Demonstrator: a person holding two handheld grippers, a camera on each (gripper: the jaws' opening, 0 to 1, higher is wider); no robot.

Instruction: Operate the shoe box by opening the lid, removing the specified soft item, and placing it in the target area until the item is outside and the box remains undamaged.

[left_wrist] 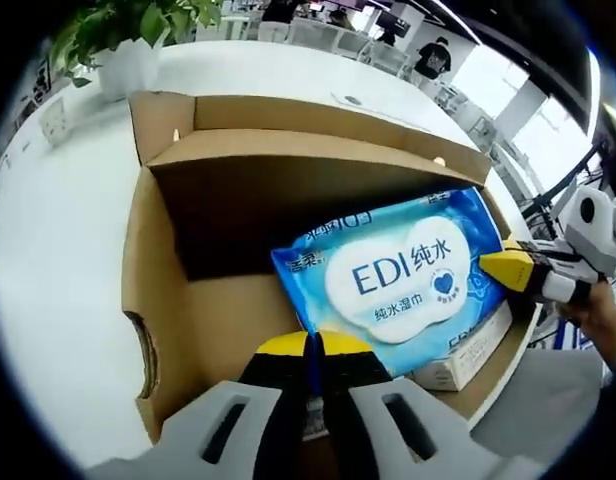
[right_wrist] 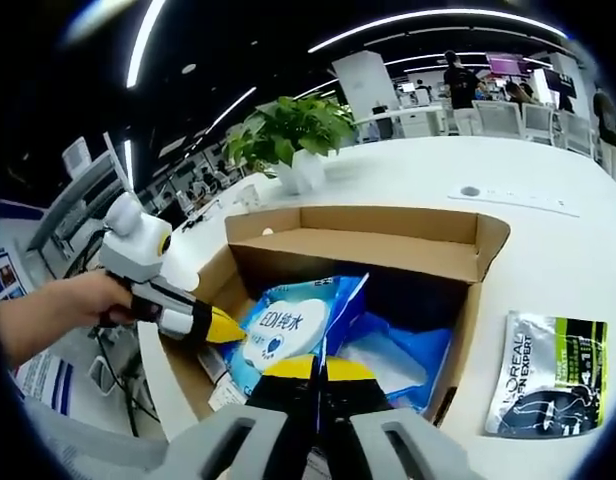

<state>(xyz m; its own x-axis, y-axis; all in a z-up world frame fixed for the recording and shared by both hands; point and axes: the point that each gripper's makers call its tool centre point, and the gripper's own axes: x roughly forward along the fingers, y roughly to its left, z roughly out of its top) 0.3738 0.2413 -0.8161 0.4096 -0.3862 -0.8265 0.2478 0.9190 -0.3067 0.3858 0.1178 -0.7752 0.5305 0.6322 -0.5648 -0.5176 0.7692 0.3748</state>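
Observation:
An open cardboard shoe box (left_wrist: 153, 290) (right_wrist: 458, 250) stands on a white table, its flaps folded out. A blue wet wipes pack (left_wrist: 398, 280) (right_wrist: 288, 325), printed "EDI", is held tilted inside the box opening. My left gripper (left_wrist: 314, 350) is shut on the pack's near edge, a thin blue seam showing between its yellow tips. In the right gripper view, the left gripper (right_wrist: 220, 325) comes in from the left with a hand behind it. My right gripper (right_wrist: 320, 370) (left_wrist: 506, 270) is shut on the pack's opposite edge.
A small white carton (left_wrist: 458, 362) and blue plastic wrap (right_wrist: 393, 355) lie in the box under the pack. A silver and green sachet (right_wrist: 543, 375) lies on the table (right_wrist: 548, 250) beside the box. A potted plant (left_wrist: 128, 55) (right_wrist: 293, 140) stands behind it. People and chairs are far off.

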